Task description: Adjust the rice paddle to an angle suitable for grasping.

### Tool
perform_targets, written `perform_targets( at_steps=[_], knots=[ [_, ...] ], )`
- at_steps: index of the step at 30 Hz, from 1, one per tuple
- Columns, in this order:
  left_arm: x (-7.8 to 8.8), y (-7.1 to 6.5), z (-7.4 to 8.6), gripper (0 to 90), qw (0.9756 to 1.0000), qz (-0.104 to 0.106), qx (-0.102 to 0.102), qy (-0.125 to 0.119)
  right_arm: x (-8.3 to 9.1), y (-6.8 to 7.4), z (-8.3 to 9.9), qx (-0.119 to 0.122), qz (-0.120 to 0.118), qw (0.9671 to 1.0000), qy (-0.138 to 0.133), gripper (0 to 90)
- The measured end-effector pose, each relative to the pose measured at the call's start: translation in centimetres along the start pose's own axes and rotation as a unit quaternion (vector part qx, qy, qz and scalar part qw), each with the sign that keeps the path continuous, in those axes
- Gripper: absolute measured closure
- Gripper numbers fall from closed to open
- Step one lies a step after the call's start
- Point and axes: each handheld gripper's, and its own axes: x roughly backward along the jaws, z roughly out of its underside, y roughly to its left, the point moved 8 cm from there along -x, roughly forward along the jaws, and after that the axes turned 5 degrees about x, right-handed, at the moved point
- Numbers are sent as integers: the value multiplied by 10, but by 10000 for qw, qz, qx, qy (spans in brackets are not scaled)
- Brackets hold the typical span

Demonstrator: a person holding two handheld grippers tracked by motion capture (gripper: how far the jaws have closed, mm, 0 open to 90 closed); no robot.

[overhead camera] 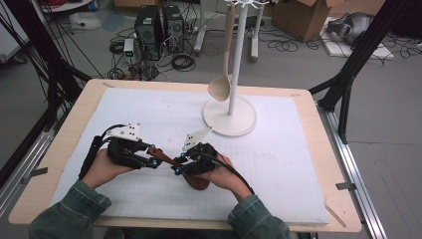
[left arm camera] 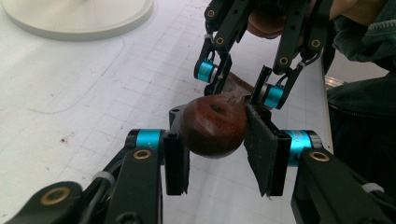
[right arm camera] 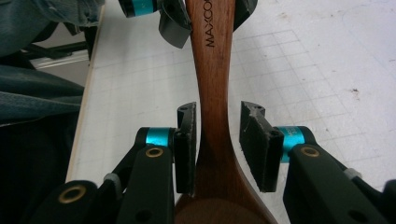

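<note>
- Handover midway: left gripper (left arm camera: 215, 154) clamped on dark wooden spoon (left arm camera: 212, 130) handle end.
- Right gripper (right arm camera: 217, 144) jaws apart around the neck, seemingly released.
- Hanging on rack (overhead camera: 230, 117) remains.

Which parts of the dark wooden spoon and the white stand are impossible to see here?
- High view: the spoon bowl is mostly under the right gripper and hand.
- Right gripper view: the bowl is cut by the bottom edge, the printed word on the handle by the top edge.
- High view: the stand top, where the ladle hangs, is cut by the top edge.
</note>
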Motion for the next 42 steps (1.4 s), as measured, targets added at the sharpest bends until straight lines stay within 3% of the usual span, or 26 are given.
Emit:
perform_targets(
  at_steps=[7,16,23,29,39,42],
  knots=[
    [0,0,0,640,10000,-27,14,7,1,-1,1,-13,-133,9999,-24,717],
    [4,0,-10,560,9997,-10,138,-190,-1,1,-11,-22,466,9988,-163,744],
    [6,1,-12,580,9994,-94,227,-231,-5,5,-17,-74,591,9980,-212,743],
    [5,0,-10,621,9994,39,284,-208,-7,5,-16,-105,400,9988,-272,727],
    [6,-7,-12,693,9987,392,167,-269,2,4,-11,-325,-125,9987,-371,679],
    [6,-8,-12,701,9988,405,106,-258,4,3,-12,-309,-220,9984,-410,681]
  ],
)
